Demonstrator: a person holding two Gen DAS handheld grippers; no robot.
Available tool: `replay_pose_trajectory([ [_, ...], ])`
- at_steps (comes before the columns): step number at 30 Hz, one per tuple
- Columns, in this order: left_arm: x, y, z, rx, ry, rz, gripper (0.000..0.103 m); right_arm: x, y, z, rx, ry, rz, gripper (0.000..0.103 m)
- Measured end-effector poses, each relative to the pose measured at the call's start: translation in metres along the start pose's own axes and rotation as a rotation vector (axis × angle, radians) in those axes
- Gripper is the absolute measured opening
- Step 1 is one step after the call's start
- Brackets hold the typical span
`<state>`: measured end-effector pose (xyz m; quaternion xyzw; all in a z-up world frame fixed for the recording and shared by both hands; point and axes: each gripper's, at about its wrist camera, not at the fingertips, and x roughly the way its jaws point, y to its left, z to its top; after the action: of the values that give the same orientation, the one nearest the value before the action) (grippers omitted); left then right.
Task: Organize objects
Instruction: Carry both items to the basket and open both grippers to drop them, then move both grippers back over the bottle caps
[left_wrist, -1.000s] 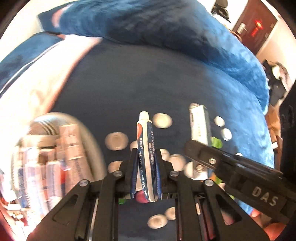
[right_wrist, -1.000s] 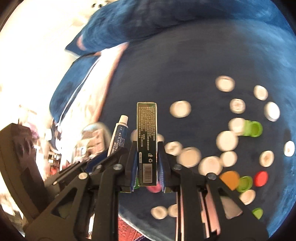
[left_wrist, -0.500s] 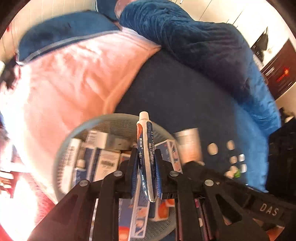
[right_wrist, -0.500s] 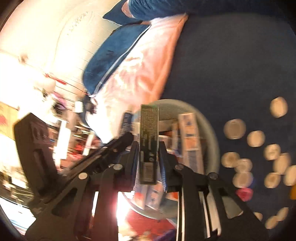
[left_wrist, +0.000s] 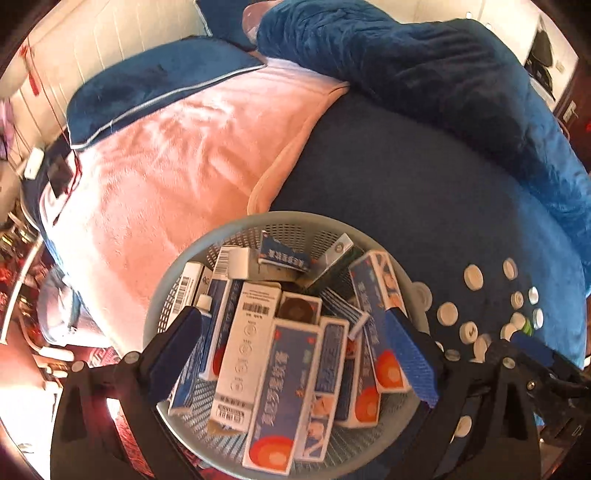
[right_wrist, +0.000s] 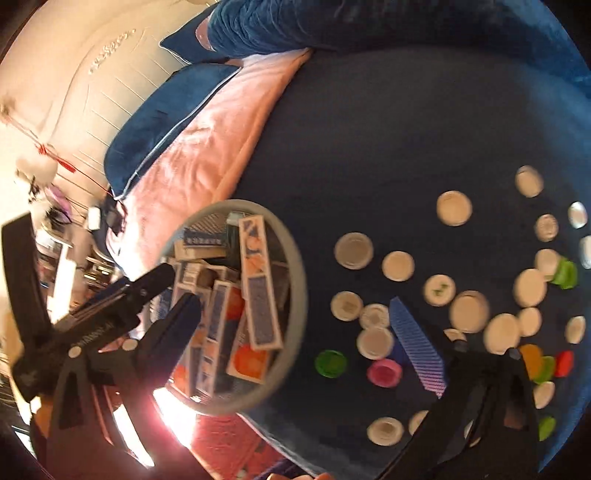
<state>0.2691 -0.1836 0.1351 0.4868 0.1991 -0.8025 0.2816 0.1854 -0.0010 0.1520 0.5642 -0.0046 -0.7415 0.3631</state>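
The left gripper (left_wrist: 295, 339) hangs over the round pale-grey perforated plastic basket (left_wrist: 236, 236), its jaws wide and just opened, nothing between its blue-padded fingers (left_wrist: 410, 354). Below lie blue-and-white toothpaste boxes (left_wrist: 284, 391) packed in the basket, with a white-capped blue toothpaste tube (left_wrist: 192, 347) at the left finger. The right gripper (right_wrist: 295, 328), jaws likewise just opened wide and empty, straddles the basket's rim. Beside the basket, white, green, pink and orange plastic bottle caps (right_wrist: 397, 266) scatter over the dark blue plush bedspread (right_wrist: 388, 140). Farther back lie a pink fleece blanket (left_wrist: 192, 147) and a blue piped pillow (left_wrist: 147, 85).
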Motion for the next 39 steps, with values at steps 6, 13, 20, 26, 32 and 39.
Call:
replay_pose_trajectory([
  [6, -0.018, -0.018, -0.018, 0.049, -0.004, -0.007, 0.099, -0.017, -0.011, -0.018, 0.032, -0.019, -0.018, 0.103],
  [13, -0.042, -0.038, -0.035, 0.086, -0.020, -0.016, 0.099, -0.046, -0.022, -0.038, 0.045, -0.065, -0.054, 0.103],
  [20, -0.065, -0.058, -0.051, 0.114, -0.042, -0.040, 0.099, -0.074, -0.041, -0.062, 0.074, -0.108, -0.083, 0.103],
  [26, -0.081, -0.081, -0.066, 0.143, -0.054, -0.073, 0.099, -0.103, -0.070, -0.085, 0.131, -0.148, -0.120, 0.103],
  [32, -0.088, -0.112, -0.088, 0.205, -0.055, -0.118, 0.099, -0.128, -0.106, -0.109, 0.199, -0.178, -0.174, 0.103],
  [39, -0.068, -0.149, -0.126, 0.306, -0.016, -0.188, 0.099, -0.134, -0.149, -0.137, 0.256, -0.161, -0.239, 0.103],
])
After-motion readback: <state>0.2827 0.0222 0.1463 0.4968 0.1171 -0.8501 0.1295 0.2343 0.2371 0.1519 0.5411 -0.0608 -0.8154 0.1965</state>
